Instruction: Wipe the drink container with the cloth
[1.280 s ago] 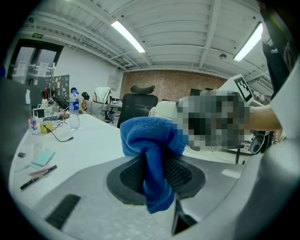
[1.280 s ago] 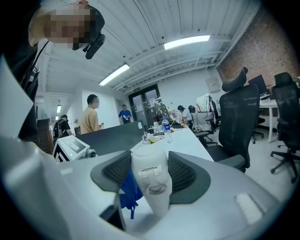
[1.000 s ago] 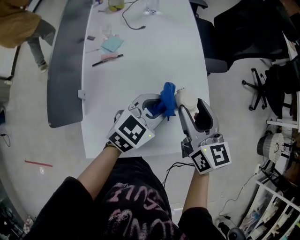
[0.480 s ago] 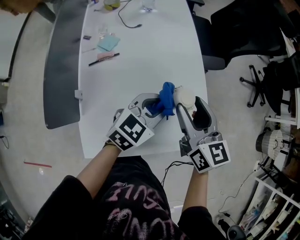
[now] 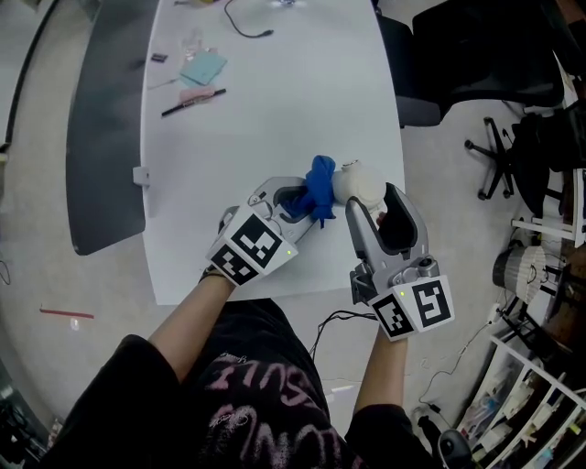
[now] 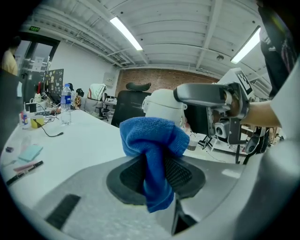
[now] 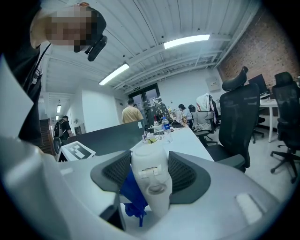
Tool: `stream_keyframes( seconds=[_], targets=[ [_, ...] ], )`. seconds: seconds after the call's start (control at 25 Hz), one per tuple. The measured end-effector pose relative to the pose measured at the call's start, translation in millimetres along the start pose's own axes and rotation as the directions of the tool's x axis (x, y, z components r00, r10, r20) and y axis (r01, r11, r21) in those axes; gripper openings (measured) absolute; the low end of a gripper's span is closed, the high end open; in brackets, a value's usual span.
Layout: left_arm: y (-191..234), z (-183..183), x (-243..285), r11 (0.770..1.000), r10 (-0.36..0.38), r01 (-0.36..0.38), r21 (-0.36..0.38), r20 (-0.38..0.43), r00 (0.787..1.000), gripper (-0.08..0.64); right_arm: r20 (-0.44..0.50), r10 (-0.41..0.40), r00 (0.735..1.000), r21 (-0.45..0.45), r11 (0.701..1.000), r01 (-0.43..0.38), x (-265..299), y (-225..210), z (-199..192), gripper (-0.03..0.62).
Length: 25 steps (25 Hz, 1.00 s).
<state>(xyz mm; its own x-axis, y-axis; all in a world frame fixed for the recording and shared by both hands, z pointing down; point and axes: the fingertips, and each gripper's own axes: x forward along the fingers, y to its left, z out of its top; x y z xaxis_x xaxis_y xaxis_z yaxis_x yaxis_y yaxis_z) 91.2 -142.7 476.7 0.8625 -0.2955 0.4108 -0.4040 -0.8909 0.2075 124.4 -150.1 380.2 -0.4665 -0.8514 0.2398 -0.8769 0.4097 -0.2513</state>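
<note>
A white drink container [image 5: 360, 183] is held above the white table's near right corner, with my right gripper [image 5: 368, 203] shut on it. In the right gripper view the container [image 7: 150, 183] stands between the ribbed pads [image 7: 184, 172]. A blue cloth [image 5: 319, 189] is bunched in my left gripper [image 5: 302, 203], which is shut on it. The cloth presses against the container's left side. In the left gripper view the cloth [image 6: 152, 145] hangs from the jaws, and the white container [image 6: 162, 107] rises right behind it.
The white table [image 5: 275, 101] carries a black pen [image 5: 193, 102], a teal pad [image 5: 202, 67], a black cable [image 5: 243, 27] and a water bottle [image 6: 66, 103] at its far end. A grey divider panel [image 5: 105, 119] runs along the left. Black office chairs [image 5: 476, 73] stand to the right.
Both grippers stay locked together with cloth against container. The cloth has shifted slightly up along the container's side, and the head view has tilted a little.
</note>
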Motion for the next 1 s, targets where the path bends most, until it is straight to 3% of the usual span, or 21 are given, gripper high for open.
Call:
stream_keyframes(
  seconds=[0.44,1.0],
  targets=[
    [10,-38,18,0.998,-0.008,0.004,-0.057,-0.072,0.997,0.101,-0.015,0.005,1.000,-0.006,1.000,-0.005,0,0,-1,0.262],
    [13,-46,21,0.998,0.005,-0.010,-0.060,-0.091,0.996,0.101,-0.022,0.004,1.000,-0.008,1.000,-0.005,0,0,-1,0.264]
  ],
)
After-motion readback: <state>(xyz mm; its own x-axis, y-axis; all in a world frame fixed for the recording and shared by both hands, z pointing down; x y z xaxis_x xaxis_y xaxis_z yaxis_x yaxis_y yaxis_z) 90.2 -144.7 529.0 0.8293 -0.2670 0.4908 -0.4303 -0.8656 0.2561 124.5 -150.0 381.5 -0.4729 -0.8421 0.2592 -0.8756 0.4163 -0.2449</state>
